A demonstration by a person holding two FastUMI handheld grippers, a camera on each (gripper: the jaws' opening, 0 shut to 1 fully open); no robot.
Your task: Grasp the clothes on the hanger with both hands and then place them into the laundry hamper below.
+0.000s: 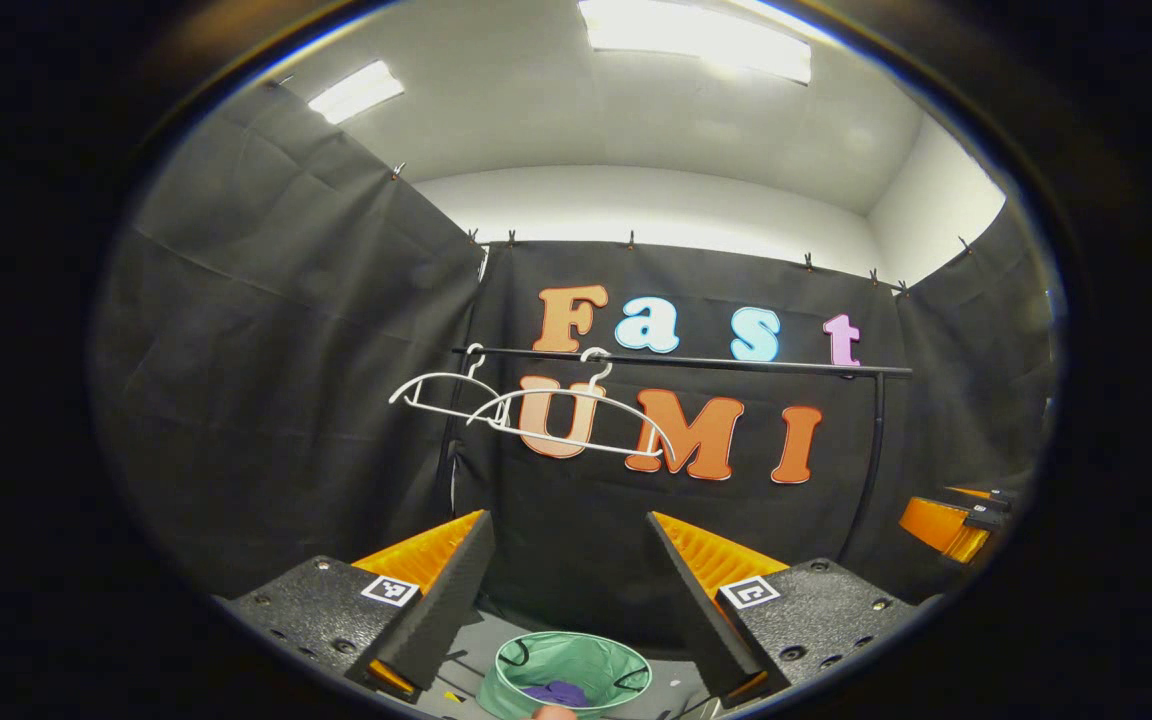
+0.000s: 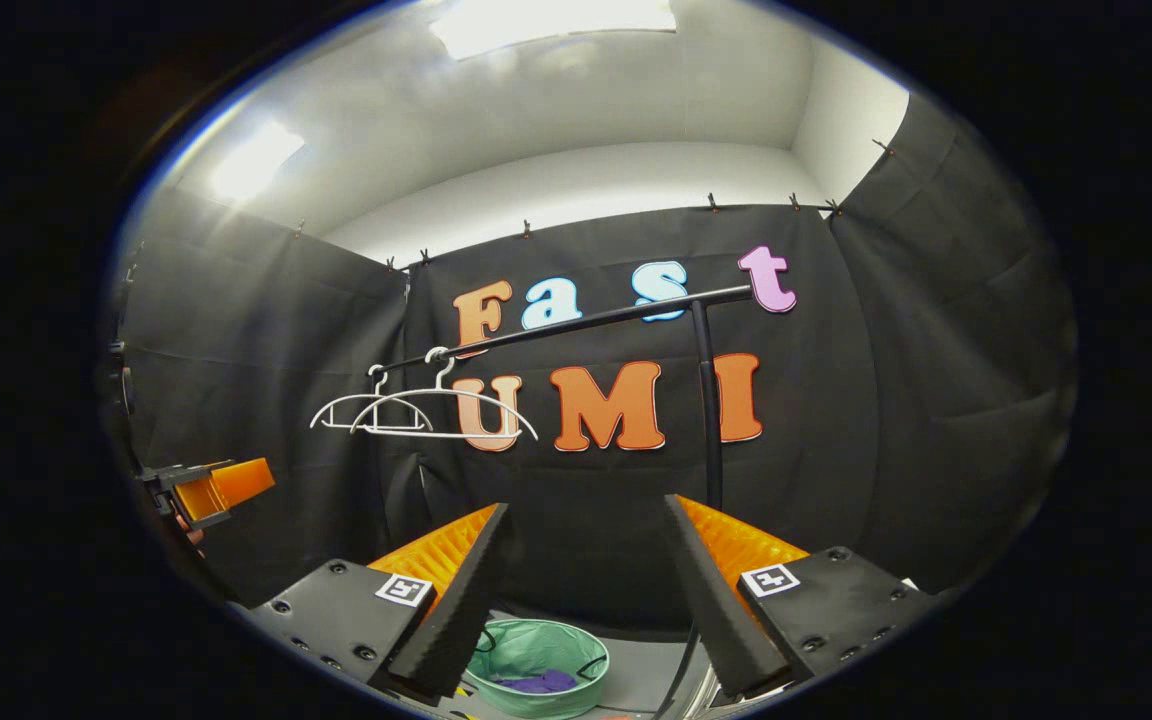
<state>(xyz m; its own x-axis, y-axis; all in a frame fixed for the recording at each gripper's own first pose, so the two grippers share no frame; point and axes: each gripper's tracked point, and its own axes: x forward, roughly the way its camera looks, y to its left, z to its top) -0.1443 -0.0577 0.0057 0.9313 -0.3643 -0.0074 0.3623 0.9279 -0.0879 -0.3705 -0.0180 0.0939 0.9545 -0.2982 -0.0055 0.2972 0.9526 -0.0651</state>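
Two bare white hangers (image 1: 526,405) hang on the black rail (image 1: 736,362) of a clothes rack; the right gripper view has the hangers (image 2: 416,412) left of centre. Below stands a green laundry hamper (image 1: 568,672) holding purple clothes (image 1: 556,692), and the right gripper view has that hamper (image 2: 536,665) with the purple clothes (image 2: 536,683) low between the fingers. My left gripper (image 1: 568,528) is open and empty, held well back from the rack. My right gripper (image 2: 586,510) is open and empty too. The other gripper (image 1: 956,522) shows at the right edge, and likewise the left one (image 2: 206,490) at the left edge.
Black cloth walls close the booth on three sides. The rack's upright black post (image 2: 708,400) stands on the right, reaching down to the grey floor (image 2: 641,680) beside the hamper. Ceiling lights (image 1: 696,40) shine overhead.
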